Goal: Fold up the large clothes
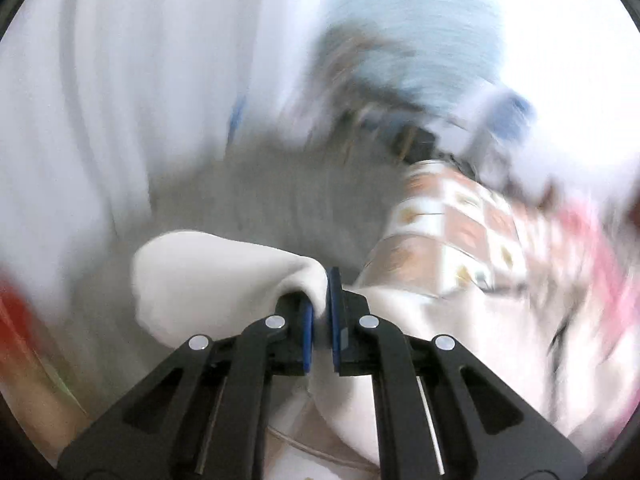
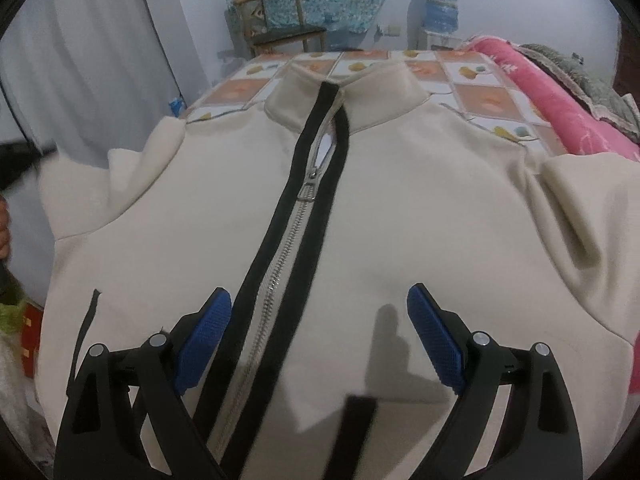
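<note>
Presently: cream jacket (image 2: 400, 208), zipped, front up, spread across the patterned bed (image 2: 472, 96), collar toward its far edge. Left claw (image 1: 320, 312) clamped on a fold of cream cloth, apparently the jacket's sleeve; view blurred. Right claw (image 2: 320, 336) wide, empty, above the hem.

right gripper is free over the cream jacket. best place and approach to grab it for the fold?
Probably the far sleeve. It bunches into raised folds off the jacket body, so open fingers can pinch a ridge, coming from above across the fold. The flat chest gives nothing to bite. The right gripper is open; the left gripper already pinches cream cloth.
</note>
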`<move>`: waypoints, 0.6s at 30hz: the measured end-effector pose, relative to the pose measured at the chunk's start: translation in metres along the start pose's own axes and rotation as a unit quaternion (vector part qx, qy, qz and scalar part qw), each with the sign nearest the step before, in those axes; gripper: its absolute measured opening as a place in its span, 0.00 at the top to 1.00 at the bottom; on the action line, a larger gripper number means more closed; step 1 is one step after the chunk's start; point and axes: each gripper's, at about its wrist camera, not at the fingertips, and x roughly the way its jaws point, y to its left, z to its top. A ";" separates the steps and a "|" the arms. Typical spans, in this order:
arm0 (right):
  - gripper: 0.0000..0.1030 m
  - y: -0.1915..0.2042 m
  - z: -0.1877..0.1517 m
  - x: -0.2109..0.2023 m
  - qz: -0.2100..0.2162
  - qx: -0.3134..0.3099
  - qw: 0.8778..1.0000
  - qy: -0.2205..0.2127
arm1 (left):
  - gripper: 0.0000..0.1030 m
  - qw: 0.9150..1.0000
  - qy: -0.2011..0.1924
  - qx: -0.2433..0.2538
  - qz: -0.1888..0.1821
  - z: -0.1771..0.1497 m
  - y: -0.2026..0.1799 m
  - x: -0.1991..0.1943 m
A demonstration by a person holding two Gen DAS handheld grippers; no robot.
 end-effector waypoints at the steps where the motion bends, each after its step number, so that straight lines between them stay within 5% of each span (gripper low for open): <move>1: 0.15 -0.002 -0.001 -0.004 0.000 0.002 1.000 -0.004 | 0.94 0.998 -0.018 0.063 0.005 0.002 -0.031 -0.018; 5: 0.15 -0.012 -0.005 -0.026 -0.008 0.010 1.000 -0.022 | 0.90 0.969 -0.018 0.242 -0.049 -0.035 -0.135 -0.073; 8: 0.15 -0.021 -0.010 -0.043 -0.014 0.018 0.999 -0.032 | 0.87 0.955 0.024 0.282 -0.086 -0.083 -0.164 -0.078; 11: 0.15 -0.026 -0.020 -0.058 -0.021 0.015 0.999 -0.027 | 0.64 0.953 0.068 0.276 -0.104 -0.126 -0.168 -0.070; 14: 0.15 -0.026 -0.029 -0.068 -0.022 0.002 1.000 -0.013 | 0.61 0.959 0.103 0.233 -0.122 -0.152 -0.148 -0.058; 18: 0.15 -0.028 -0.035 -0.092 0.002 -0.014 1.000 0.013 | 0.57 0.968 0.094 0.150 -0.178 -0.162 -0.111 -0.071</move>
